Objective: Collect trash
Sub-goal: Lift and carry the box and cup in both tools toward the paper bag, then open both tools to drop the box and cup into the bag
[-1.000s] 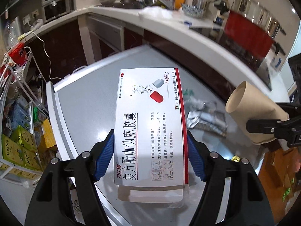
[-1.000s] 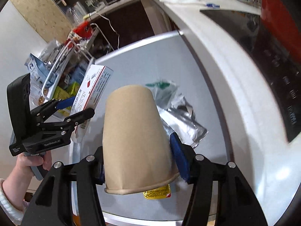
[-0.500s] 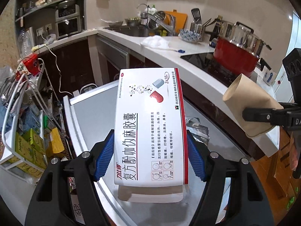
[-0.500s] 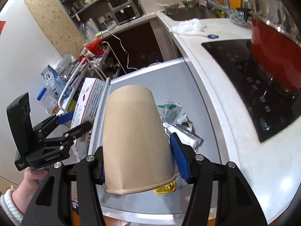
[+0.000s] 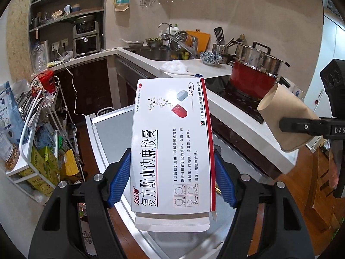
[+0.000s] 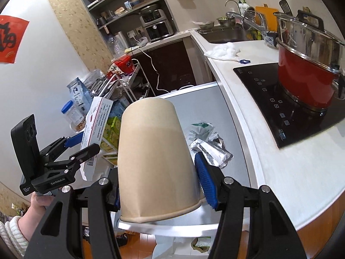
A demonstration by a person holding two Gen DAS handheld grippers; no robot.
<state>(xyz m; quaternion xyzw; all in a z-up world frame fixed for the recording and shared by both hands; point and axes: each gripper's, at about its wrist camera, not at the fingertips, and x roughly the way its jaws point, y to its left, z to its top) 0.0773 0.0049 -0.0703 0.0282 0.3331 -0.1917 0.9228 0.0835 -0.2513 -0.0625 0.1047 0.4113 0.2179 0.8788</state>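
Note:
My left gripper [image 5: 172,179] is shut on a white and red medicine box [image 5: 172,142], its blue pads pressed against the box's long sides. The box [image 6: 94,127] and that gripper [image 6: 79,146] also show at the left of the right wrist view, held by a hand in a white sleeve. My right gripper [image 6: 159,181] is shut on a tan paper cup [image 6: 155,159], mouth toward the camera. The cup [image 5: 282,116] appears at the right of the left wrist view. Silver foil wrappers [image 6: 210,149] and a green-printed wrapper [image 6: 201,129] lie on the grey table [image 6: 200,101] below.
A white counter [image 6: 278,172] with a black hob [image 6: 286,108] and a red pot [image 6: 306,79] runs along the right. A wire rack [image 5: 43,129] crowded with boxes and packets stands at the left. A sink [image 5: 155,52] and a white cloth [image 5: 175,67] lie behind.
Both grippers have risen and tilted up with the box and cup still held; the grey table has dropped lower in view and the kitchen wall, shelves and sink have come into sight.

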